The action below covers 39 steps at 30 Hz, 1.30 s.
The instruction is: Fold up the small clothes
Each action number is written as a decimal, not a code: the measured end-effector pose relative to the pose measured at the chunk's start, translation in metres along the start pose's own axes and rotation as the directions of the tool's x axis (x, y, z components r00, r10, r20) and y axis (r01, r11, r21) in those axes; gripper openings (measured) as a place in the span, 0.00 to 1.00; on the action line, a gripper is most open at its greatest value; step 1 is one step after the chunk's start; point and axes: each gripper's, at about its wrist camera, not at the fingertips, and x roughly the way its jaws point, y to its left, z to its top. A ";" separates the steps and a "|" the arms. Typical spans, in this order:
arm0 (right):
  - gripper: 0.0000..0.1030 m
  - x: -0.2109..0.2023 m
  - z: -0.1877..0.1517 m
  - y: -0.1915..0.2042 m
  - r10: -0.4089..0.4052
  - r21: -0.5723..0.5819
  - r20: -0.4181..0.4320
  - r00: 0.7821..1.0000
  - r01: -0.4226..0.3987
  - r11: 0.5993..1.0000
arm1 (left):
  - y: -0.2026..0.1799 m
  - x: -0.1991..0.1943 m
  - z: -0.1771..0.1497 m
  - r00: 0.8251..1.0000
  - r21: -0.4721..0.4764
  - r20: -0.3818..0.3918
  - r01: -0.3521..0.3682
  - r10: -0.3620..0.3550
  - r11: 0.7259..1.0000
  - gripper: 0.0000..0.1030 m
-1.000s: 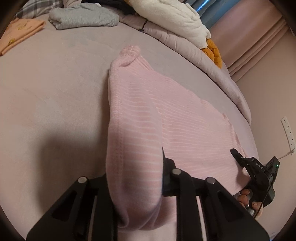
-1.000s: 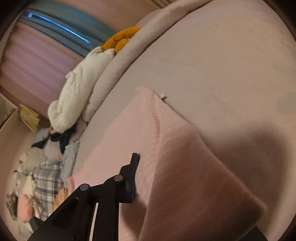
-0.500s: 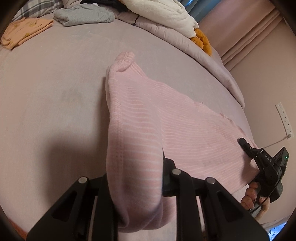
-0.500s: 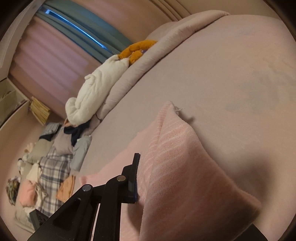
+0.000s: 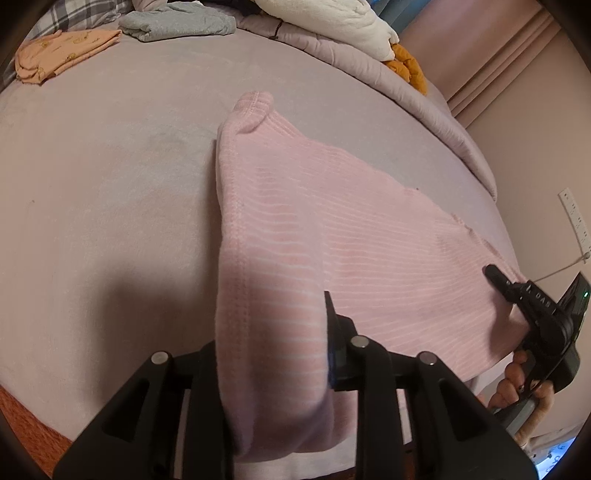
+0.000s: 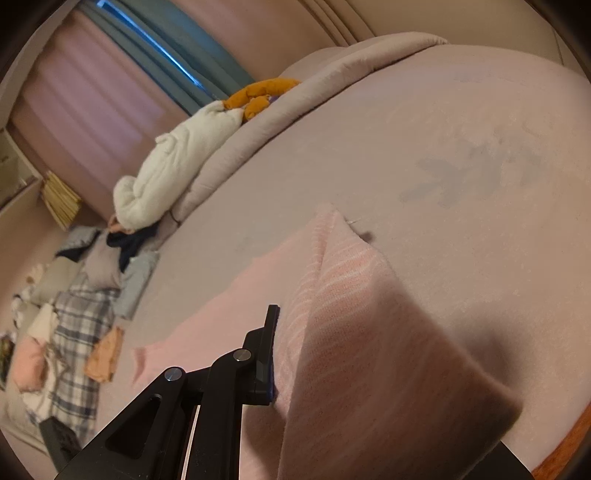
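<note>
A pink striped knit garment lies spread on the mauve bed. My left gripper is shut on its near left corner, and the cloth bunches up between the fingers. My right gripper is shut on the other near corner of the pink garment, which drapes over and hides the right finger. The right gripper also shows at the right of the left wrist view, held by a hand. The near edge of the garment is lifted off the bed between both grippers.
A folded grey garment and a folded orange garment lie at the bed's far left. A white duvet and an orange plush toy lie at the far edge. A clothes pile with plaid fabric shows in the right wrist view. A wall socket is at right.
Both grippers have pulled back toward the bed's near edge with the garment's corners, so more of the bed shows beyond it. The grips have not changed.
</note>
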 end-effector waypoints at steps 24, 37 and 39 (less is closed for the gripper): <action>0.17 0.021 -0.054 0.117 0.088 -0.450 -0.152 0.984 -0.148 0.880 | 0.019 -0.055 -0.003 0.989 -0.010 0.136 -0.060 0.061 0.998 0.42; 0.19 0.037 -0.069 0.110 0.097 -0.432 -0.291 0.952 -0.222 0.874 | 0.022 -0.058 -0.005 0.991 -0.018 0.123 -0.054 0.056 0.998 0.43; 0.22 0.027 -0.068 0.109 0.109 -0.443 -0.300 0.948 -0.239 0.864 | 0.021 -0.059 -0.005 0.991 -0.012 0.123 -0.054 0.055 0.998 0.49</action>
